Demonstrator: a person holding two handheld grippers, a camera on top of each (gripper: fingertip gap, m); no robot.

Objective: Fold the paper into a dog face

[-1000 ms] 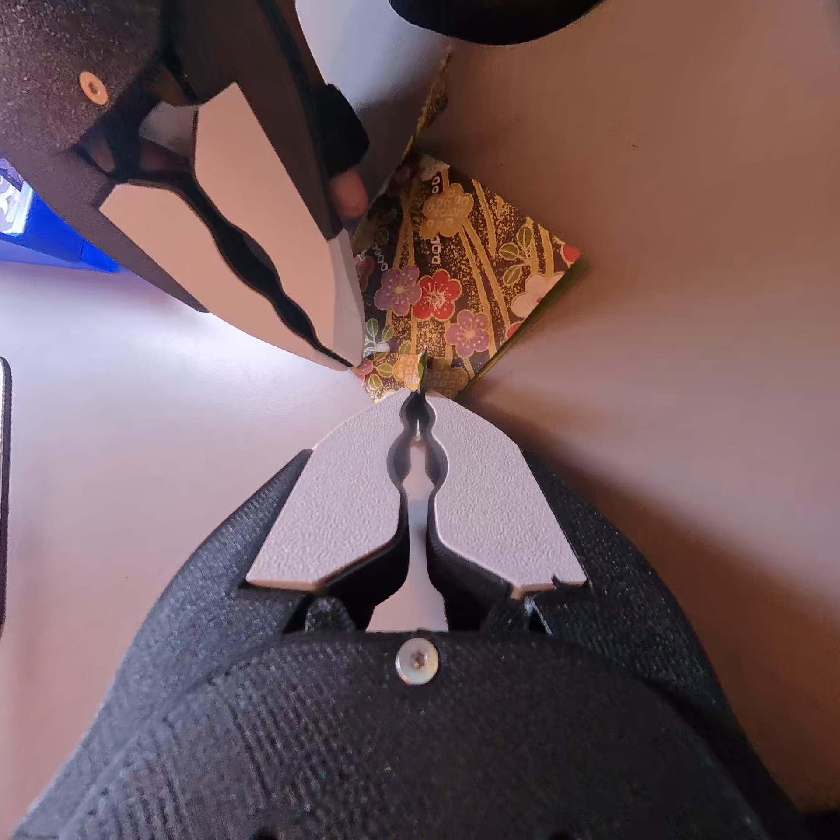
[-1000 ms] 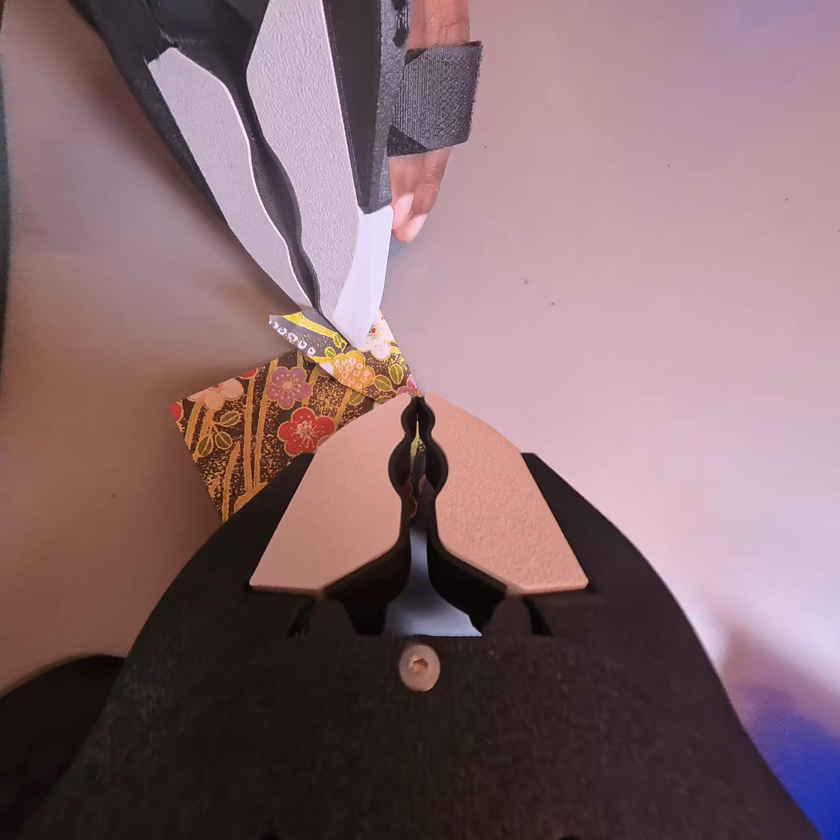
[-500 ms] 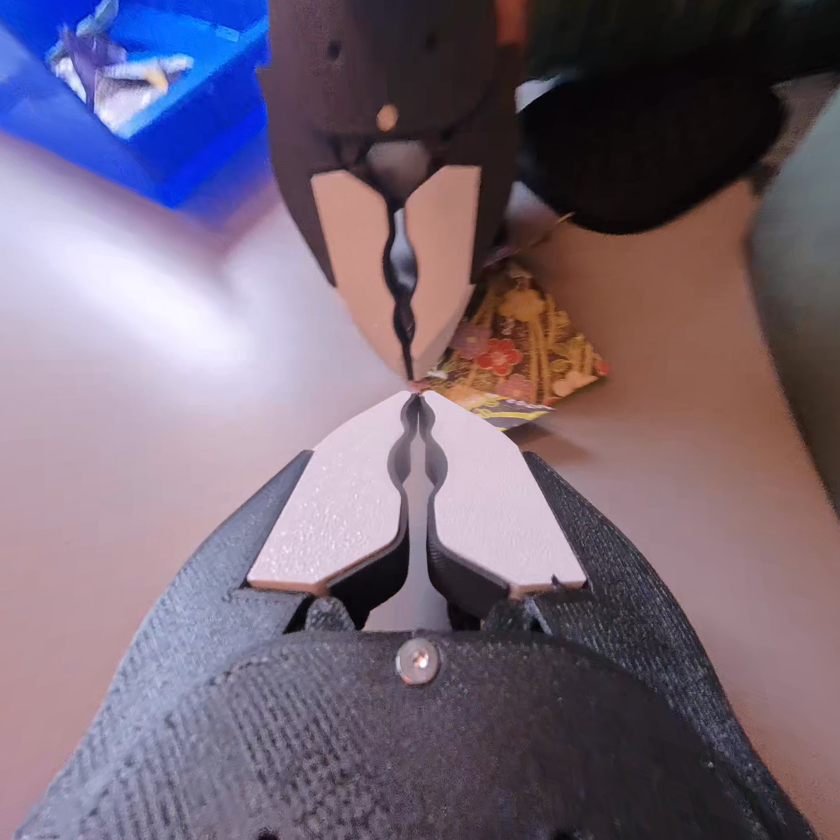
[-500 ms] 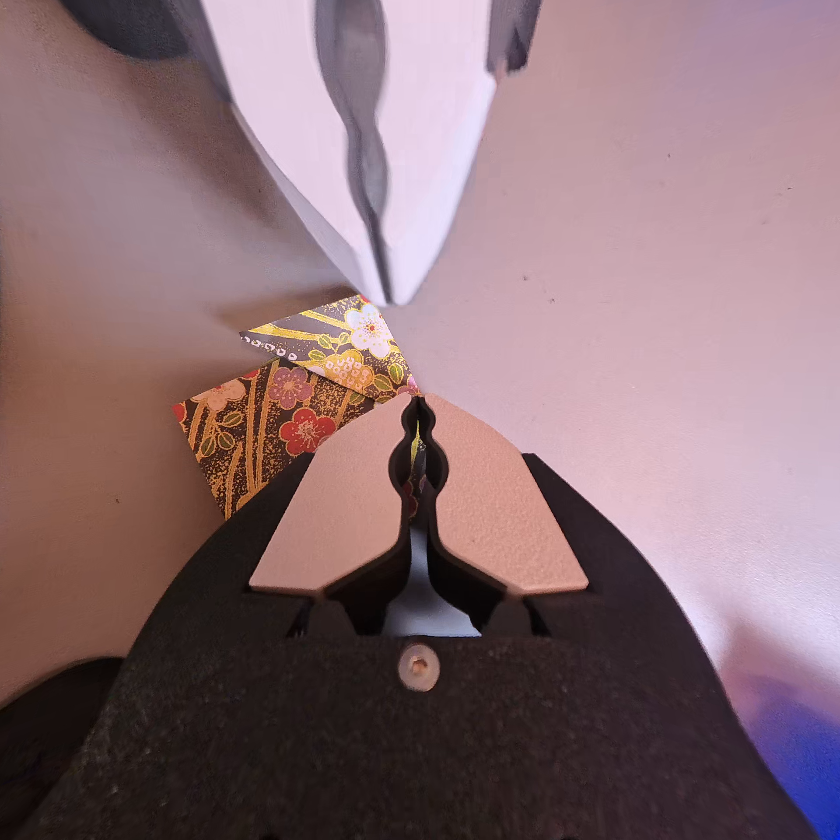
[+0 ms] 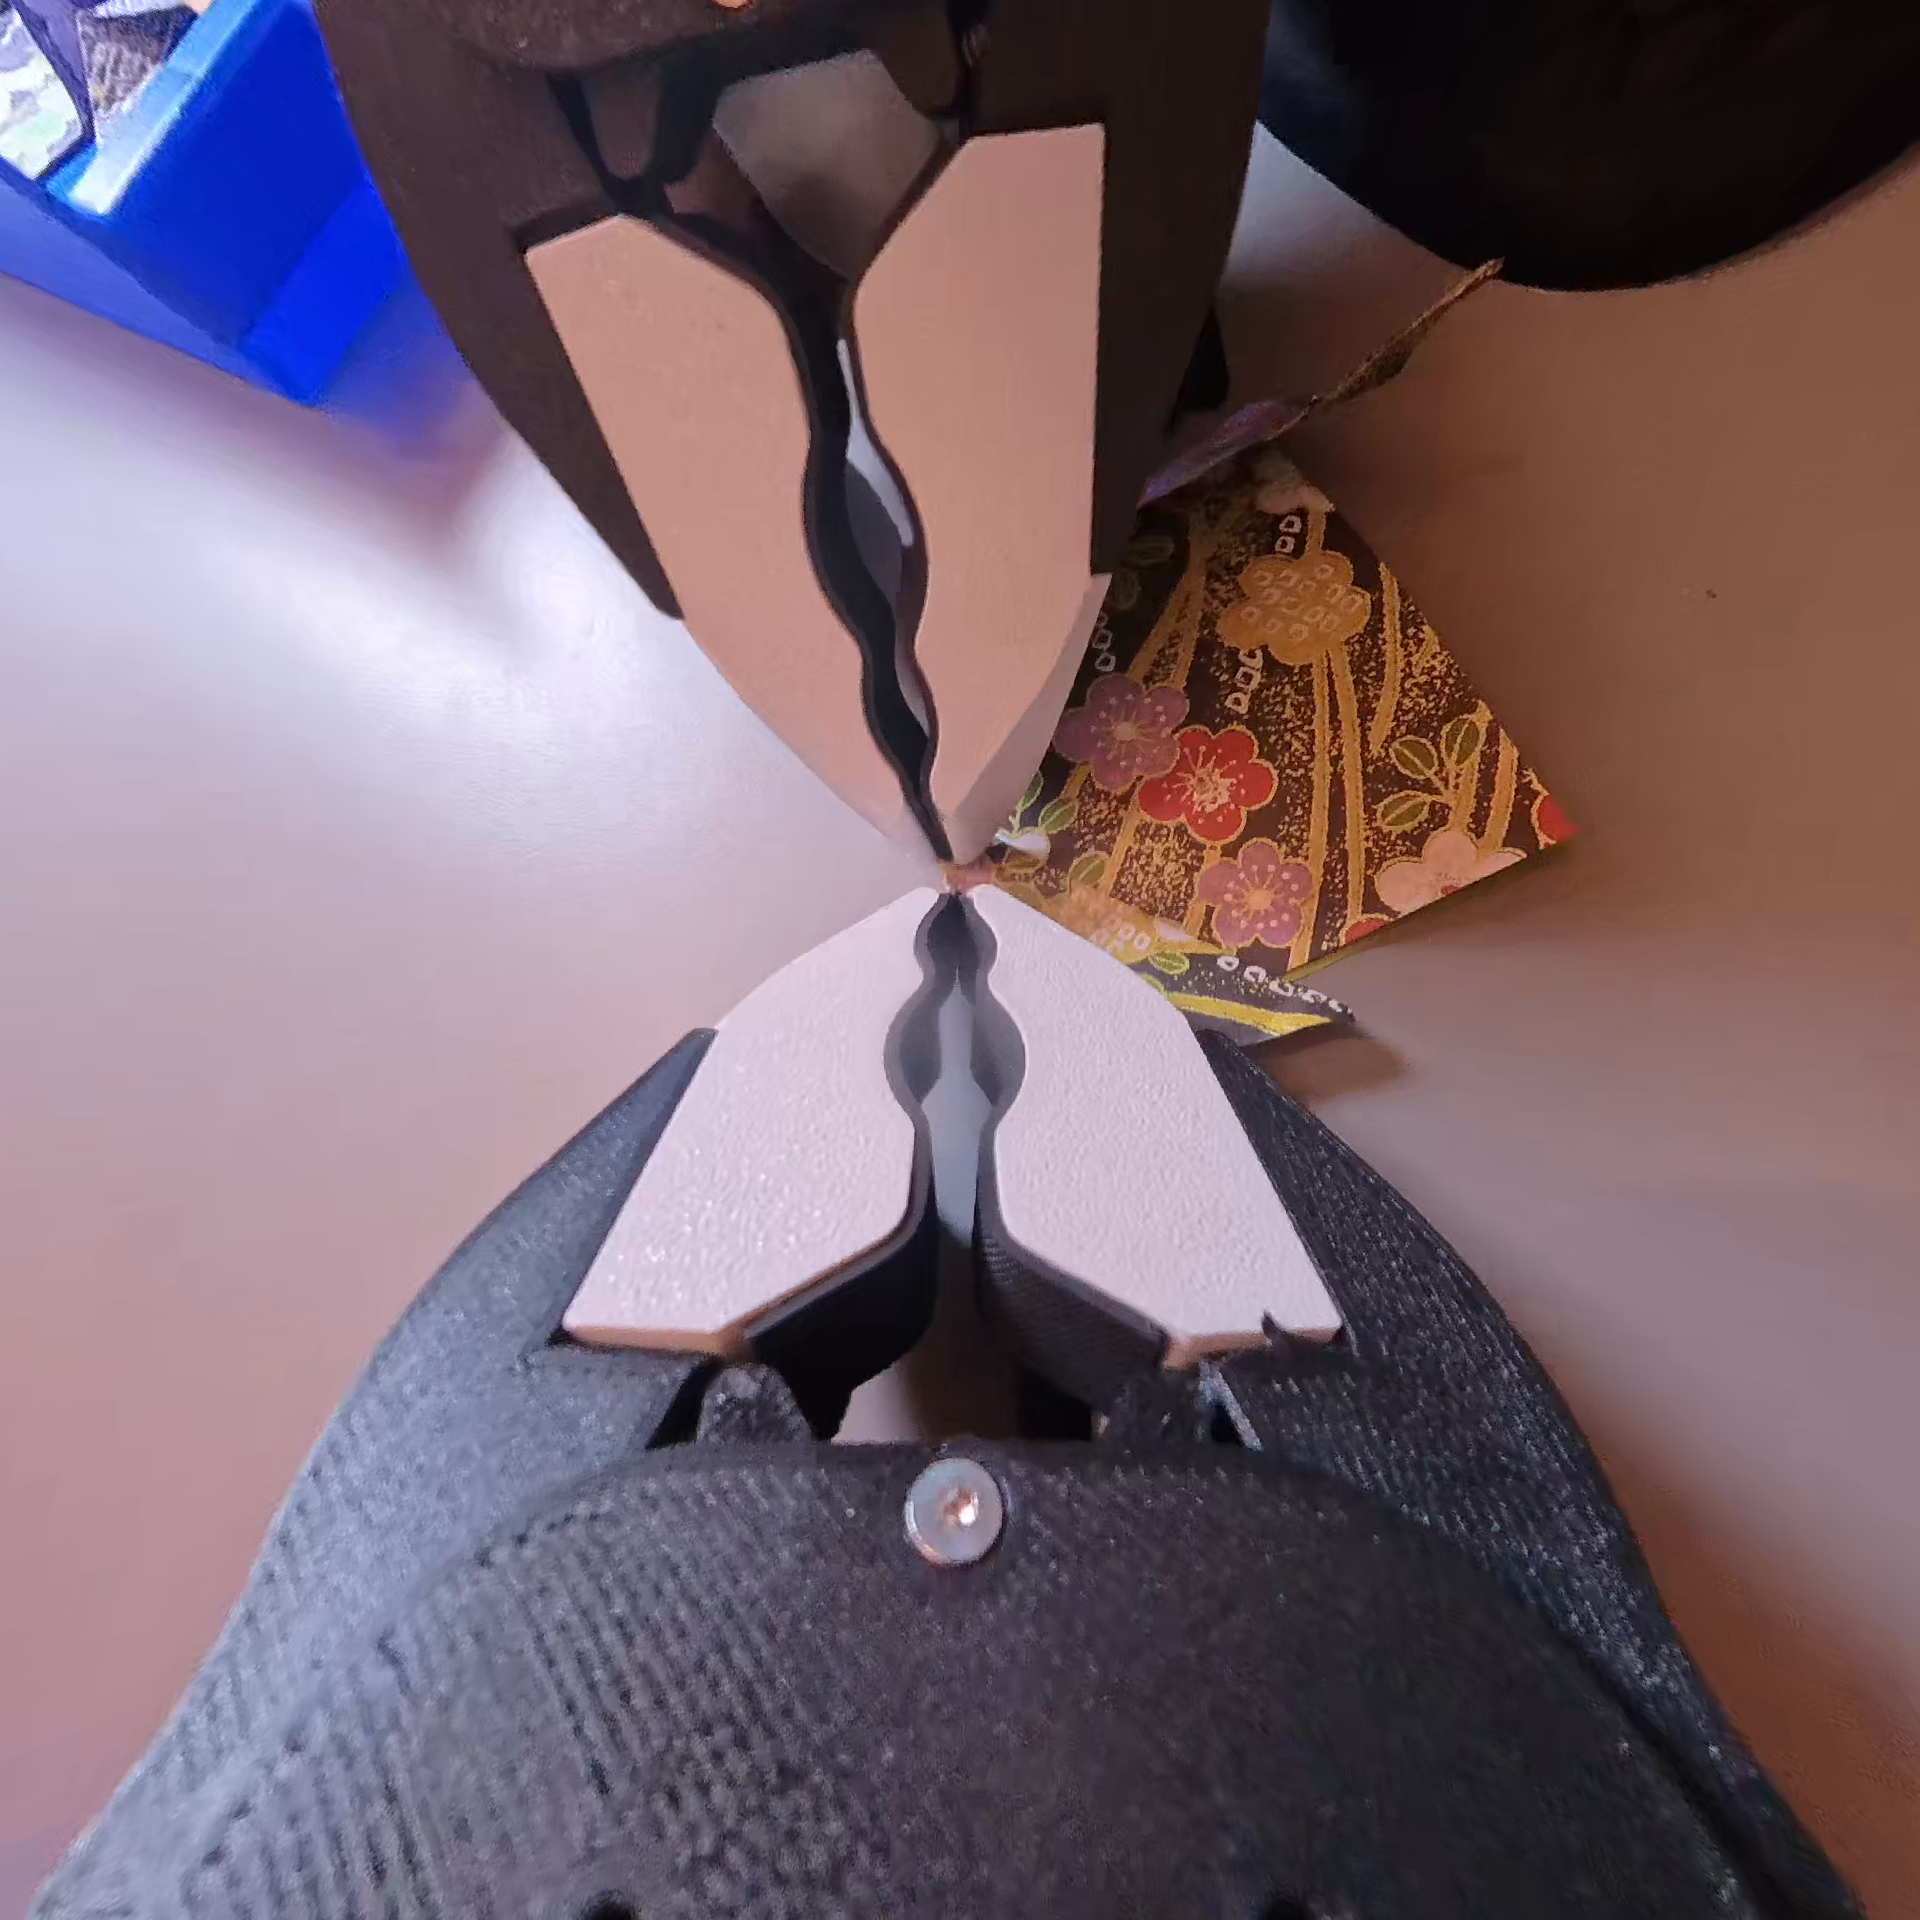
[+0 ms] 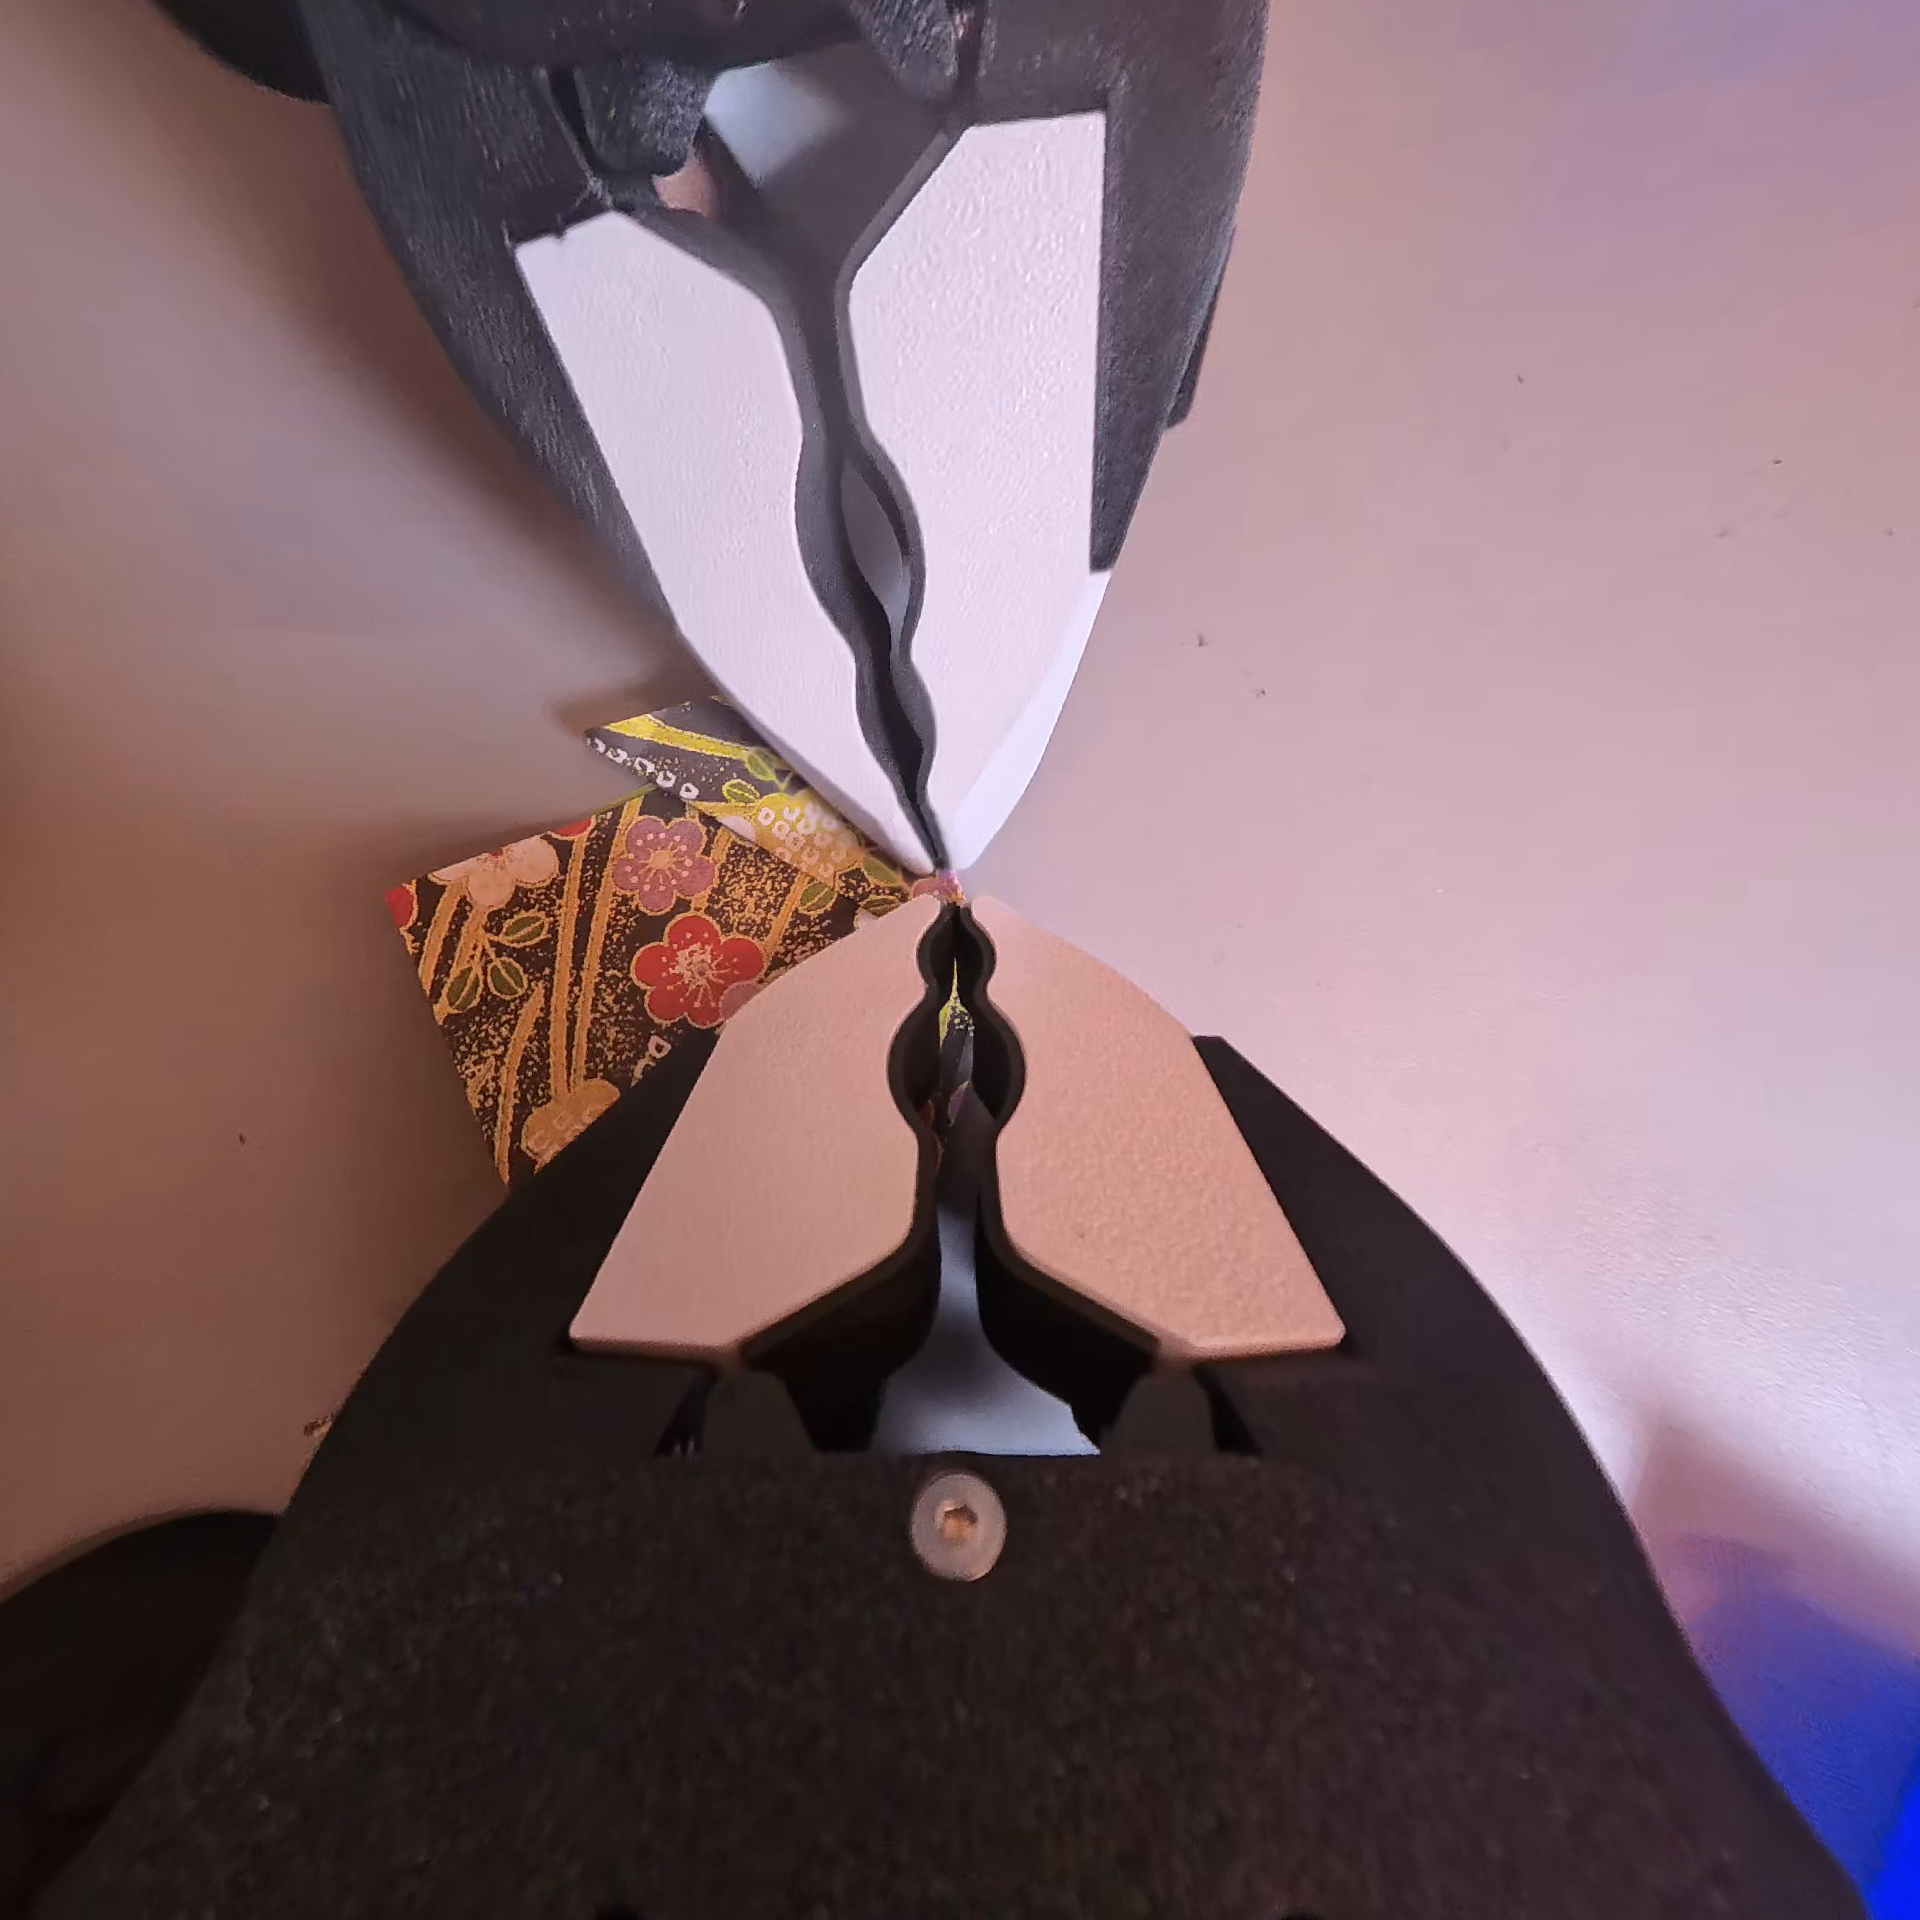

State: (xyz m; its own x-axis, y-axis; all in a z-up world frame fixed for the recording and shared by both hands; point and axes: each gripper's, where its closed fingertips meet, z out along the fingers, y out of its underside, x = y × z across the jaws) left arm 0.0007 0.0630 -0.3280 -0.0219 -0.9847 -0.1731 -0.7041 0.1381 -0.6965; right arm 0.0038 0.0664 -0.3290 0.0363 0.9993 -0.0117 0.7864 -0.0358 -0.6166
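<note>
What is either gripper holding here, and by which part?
Both the left gripper and the right gripper are shut on the same corner tip of the folded floral paper.

Two close, opposed wrist views, both on one paper [image 5: 1278, 748] corner.

Paper [image 6: 582, 966] near corner hidden under right gripper [image 6: 951, 914]; blue bin [image 5: 208, 208] cut by frame edge; left gripper [image 5: 951, 904] contact with paper unresolved

Plain pinkish-beige tabletop [image 5: 312, 935], glossy light patch on it. Blue bin [image 5: 208, 208] at table's far-left edge, contents blurred.
</note>
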